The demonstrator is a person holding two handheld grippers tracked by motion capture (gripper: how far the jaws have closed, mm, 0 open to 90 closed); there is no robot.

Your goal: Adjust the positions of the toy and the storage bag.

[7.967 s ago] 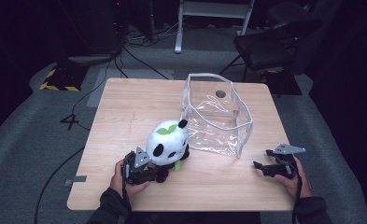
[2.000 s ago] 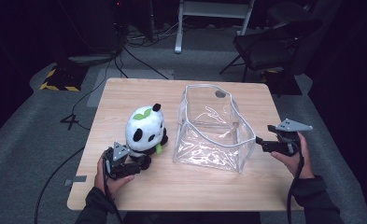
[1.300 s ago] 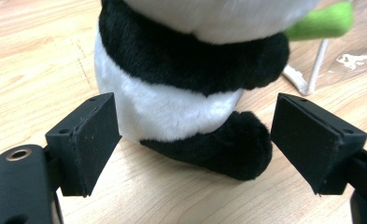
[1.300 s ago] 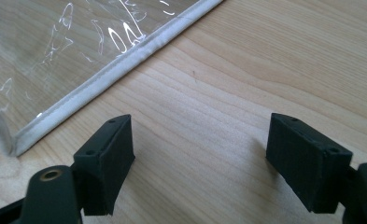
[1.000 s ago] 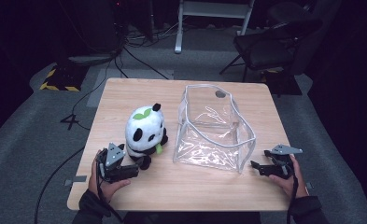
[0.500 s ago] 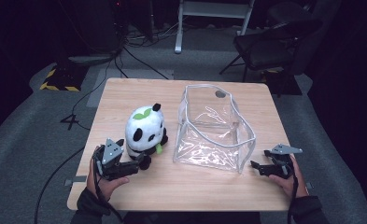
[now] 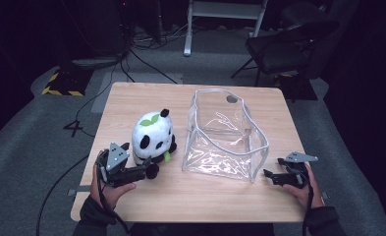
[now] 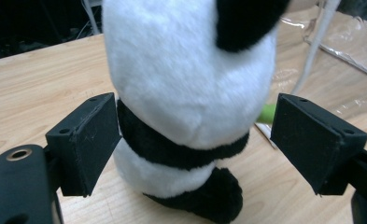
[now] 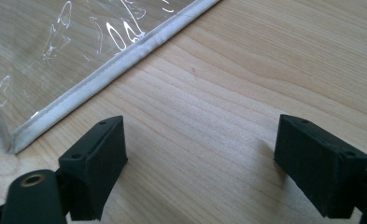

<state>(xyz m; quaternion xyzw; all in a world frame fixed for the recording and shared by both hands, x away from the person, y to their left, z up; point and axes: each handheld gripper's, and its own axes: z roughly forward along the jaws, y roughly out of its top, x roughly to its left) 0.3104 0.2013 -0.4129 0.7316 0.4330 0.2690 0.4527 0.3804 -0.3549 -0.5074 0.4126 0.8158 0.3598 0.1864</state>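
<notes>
step: approach for a grasp on the panda plush (image 7: 152, 140), most likely to load it into the clear bag (image 7: 225, 135); not yet gripped
left tool (image 8: 190, 140): jaws apart, straddling the plush at its black waist band; left pad at or just off the fur, right pad clearly off it with table showing in the gap
left tool, high view (image 7: 140, 172): low over the table (image 7: 131, 98), pointing at the plush base
plush: upright on the table, directly ahead of and between the left tool's jaws, green leaf piece poking out toward the right jaw
right tool (image 9: 197, 168): jaws wide apart, nothing between them but bare wood
right tool, high view (image 7: 269, 175): resting by the table's near right edge, just off the bag's near corner
bag: stands open, mouth up, ahead and left of the right tool; its white seam (image 9: 125, 60) runs just beyond the jaws; beside the plush, slightly apart
next move: close the left tool on the plush waist, centred; soft body, so expect it to squash before it holds
then: lift clear of the bag rim; right tool probably needs to pin the rim so the floppy bag stays open
risk: grip too low could let the top-heavy head tip over
</notes>
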